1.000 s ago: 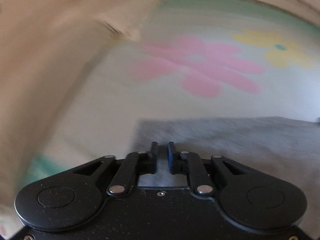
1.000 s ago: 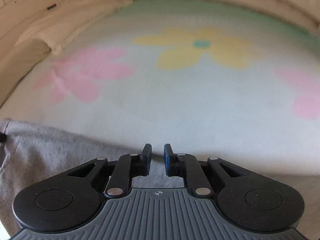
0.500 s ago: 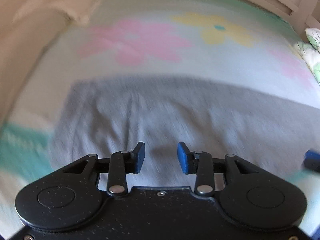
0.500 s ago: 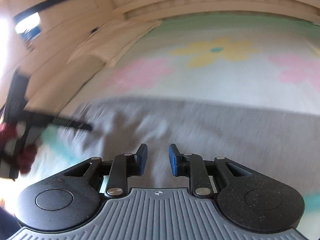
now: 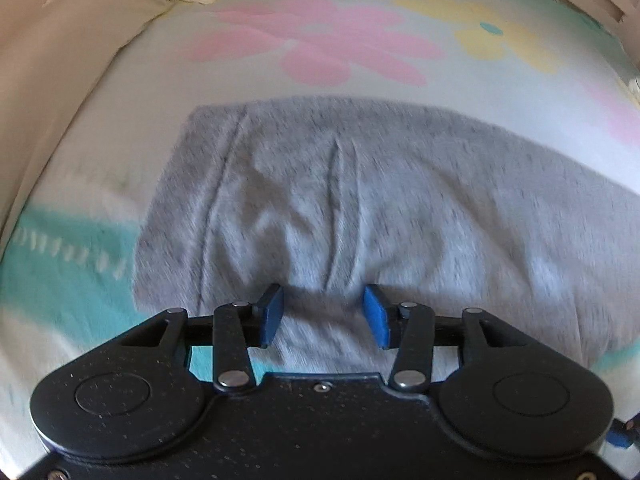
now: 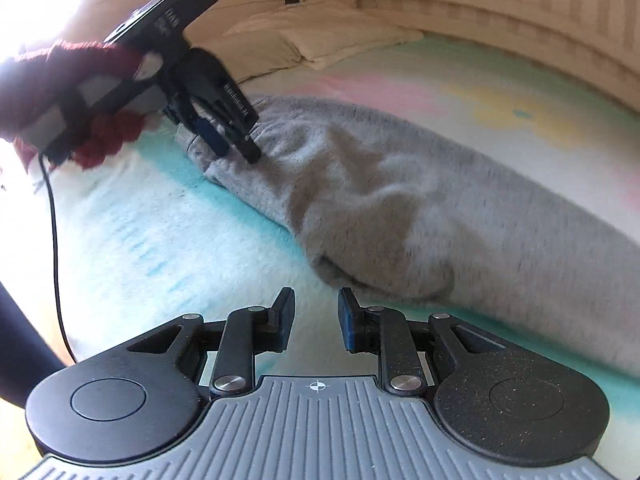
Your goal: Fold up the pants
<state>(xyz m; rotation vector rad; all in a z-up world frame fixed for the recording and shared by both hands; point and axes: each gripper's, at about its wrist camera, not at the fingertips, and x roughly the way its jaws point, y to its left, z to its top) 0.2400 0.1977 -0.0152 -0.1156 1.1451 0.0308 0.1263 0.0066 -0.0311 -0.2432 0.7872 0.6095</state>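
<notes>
Left gripper [image 5: 323,314] spread wide over rumpled grey pants [image 5: 400,200], nothing pinched. Right gripper [image 6: 313,322] parted too, empty, just short of the near fabric edge. Pants [image 6: 420,208] lying lengthwise on flowered bedspread [image 5: 340,44], creased and bunched.

Bedspread [image 5: 120,128]: pale, covers the bed; serves as landmark for the rest.
Pink flower [image 5: 316,46]: printed on the bedspread, toward its far side in the left wrist view.
Yellow flower [image 5: 496,40]: printed beside the pink flower, with a small teal centre.
Teal band [image 6: 168,208]: printed along the near edge of the bedspread, with pale dashes in it.
Pillows [image 6: 320,42]: cream, lying at the far left corner of the bedspread, one against the other.
Headboard [image 6: 500,4]: pale wooden slats, rising behind the bedspread's far edge.
Cable [image 6: 54,240]: thin, black, hanging past the bedspread's left edge.
</notes>
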